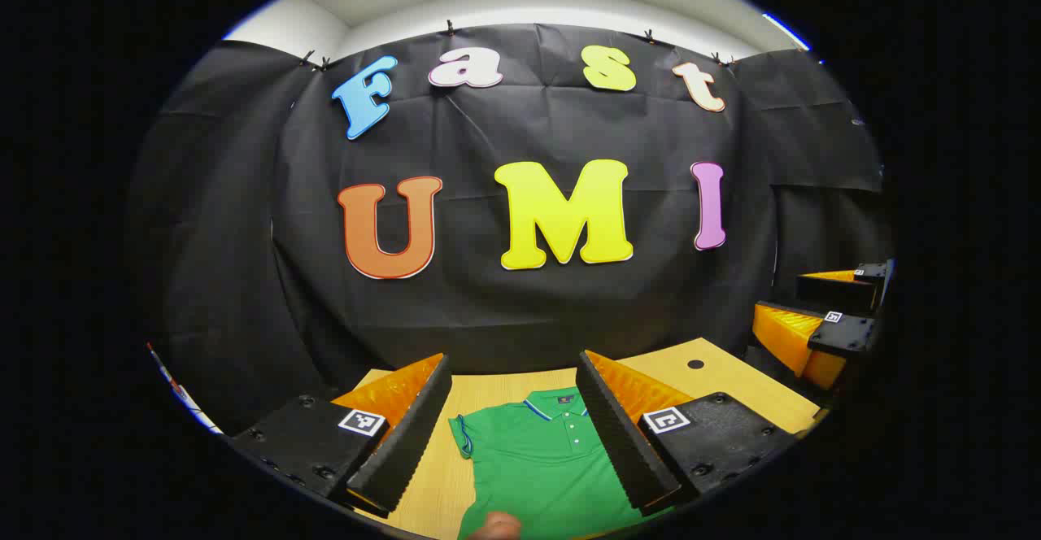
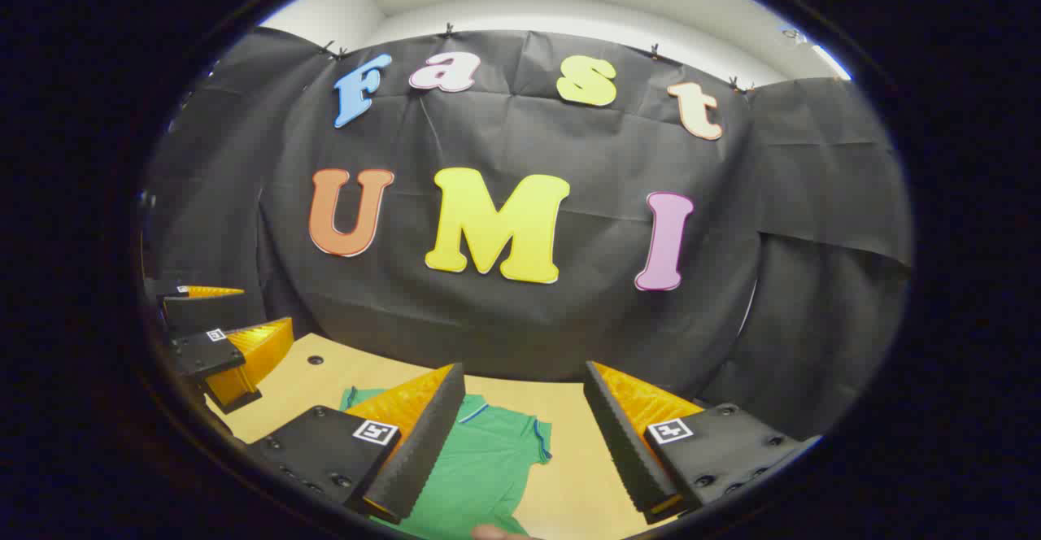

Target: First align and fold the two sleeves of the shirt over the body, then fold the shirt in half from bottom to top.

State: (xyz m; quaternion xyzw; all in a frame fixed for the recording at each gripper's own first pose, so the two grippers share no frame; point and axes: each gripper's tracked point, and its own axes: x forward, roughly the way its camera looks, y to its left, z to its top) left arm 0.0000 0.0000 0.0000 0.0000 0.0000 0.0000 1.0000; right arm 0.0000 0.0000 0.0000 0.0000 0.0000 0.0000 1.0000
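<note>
A green shirt [image 1: 541, 463] lies flat on the wooden table [image 1: 724, 377], low in the frame. Both tongs, left gripper [image 1: 514, 434] and right gripper [image 2: 520, 434], are wide open and hold nothing.

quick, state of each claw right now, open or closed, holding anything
Left claw: open, holding nothing, above the green shirt.
Right claw: open, holding nothing, above the same shirt on the table.
</note>
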